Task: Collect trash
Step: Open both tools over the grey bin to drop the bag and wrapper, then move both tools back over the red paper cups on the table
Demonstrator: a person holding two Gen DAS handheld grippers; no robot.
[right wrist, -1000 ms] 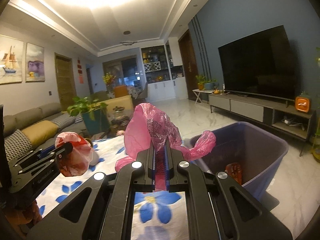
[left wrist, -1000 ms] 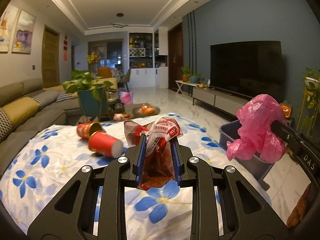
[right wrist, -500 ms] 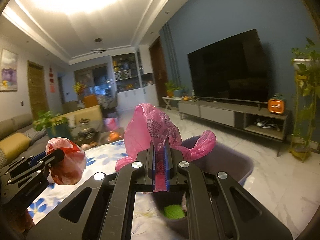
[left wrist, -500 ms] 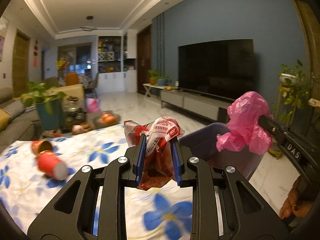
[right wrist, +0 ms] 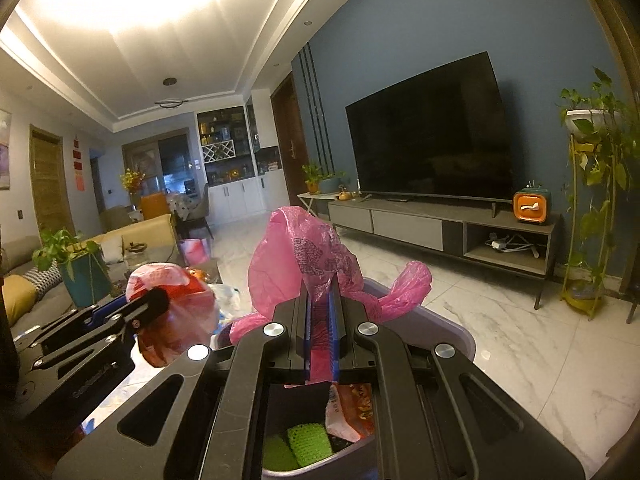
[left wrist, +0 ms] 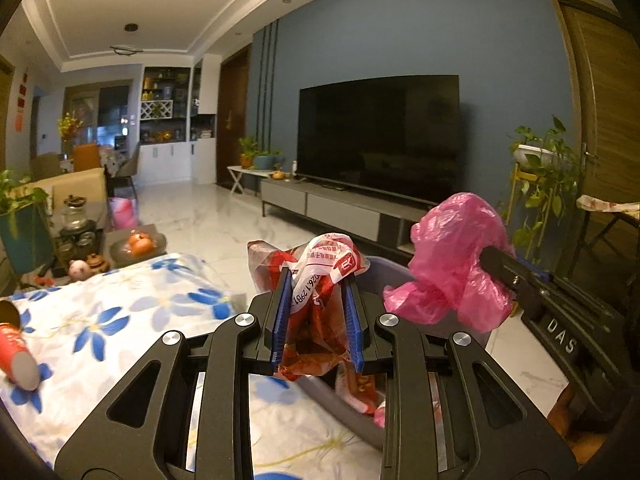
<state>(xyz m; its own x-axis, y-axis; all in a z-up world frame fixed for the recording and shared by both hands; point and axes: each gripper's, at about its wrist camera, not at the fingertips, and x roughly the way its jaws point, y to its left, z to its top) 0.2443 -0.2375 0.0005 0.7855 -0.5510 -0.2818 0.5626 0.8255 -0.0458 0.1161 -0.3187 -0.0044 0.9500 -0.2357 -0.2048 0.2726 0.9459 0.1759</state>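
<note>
Carrying two pieces of trash toward the bin is the step in hand. The left gripper (left wrist: 318,312) has its fingers clamped on a crumpled red-and-white snack wrapper (left wrist: 320,280), held above the near edge of the purple-grey trash bin (right wrist: 460,330). The right gripper (right wrist: 320,320) pinches a pink plastic bag (right wrist: 304,260) between nearly closed fingers, directly over the bin's opening, where green mesh scraps (right wrist: 298,446) and another wrapper already lie. Next, I judge, each gripper should be centred over the opening and its fingers spread so the load drops inside. A red paper cup (left wrist: 16,360) remains on the floral-clothed counter (left wrist: 120,320).
</note>
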